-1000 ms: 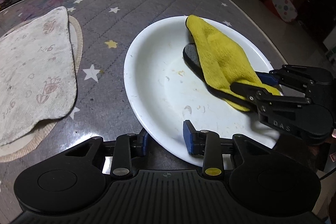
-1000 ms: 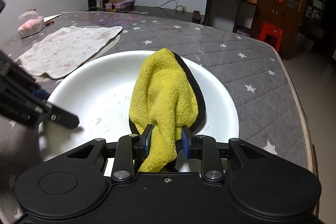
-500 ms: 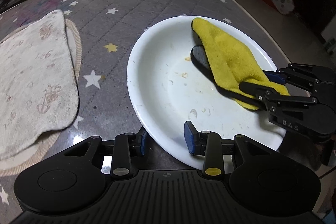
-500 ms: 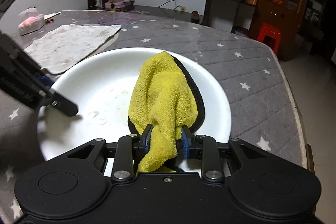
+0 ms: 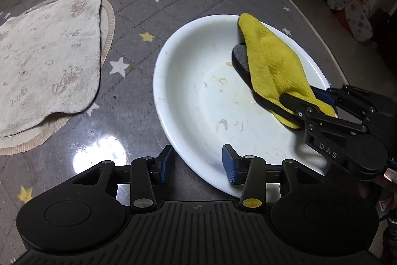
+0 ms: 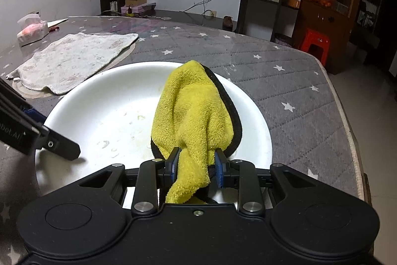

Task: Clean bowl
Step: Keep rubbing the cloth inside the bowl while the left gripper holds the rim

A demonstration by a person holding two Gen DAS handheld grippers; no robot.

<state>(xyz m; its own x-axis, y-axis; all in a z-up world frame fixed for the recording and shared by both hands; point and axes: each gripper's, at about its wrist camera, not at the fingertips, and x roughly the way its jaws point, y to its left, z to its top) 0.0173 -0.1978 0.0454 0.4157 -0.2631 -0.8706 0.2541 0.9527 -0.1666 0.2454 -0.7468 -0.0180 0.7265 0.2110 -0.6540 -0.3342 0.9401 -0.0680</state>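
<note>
A wide white bowl (image 5: 193, 101) with small food smears sits on the grey star-print table; it also shows in the right wrist view (image 6: 99, 106). My right gripper (image 6: 196, 165) is shut on a yellow cloth with a black edge (image 6: 193, 111), which lies inside the bowl against its far right side (image 5: 270, 66). My left gripper (image 5: 196, 163) is open, its jaws standing on either side of the bowl's near rim without pressing it. The right gripper also shows from the side in the left wrist view (image 5: 307, 101).
A pale printed towel (image 5: 47, 61) lies on a round mat at the table's left. A tissue pack (image 6: 32, 29) sits at the far left edge. The table edge (image 6: 347, 131) runs along the right; a red stool (image 6: 315, 41) stands beyond it.
The bowl and cloth have shifted right and a little farther off in the left wrist view. The cloth has slid slightly toward the bowl's right side. Both grips are unchanged.
</note>
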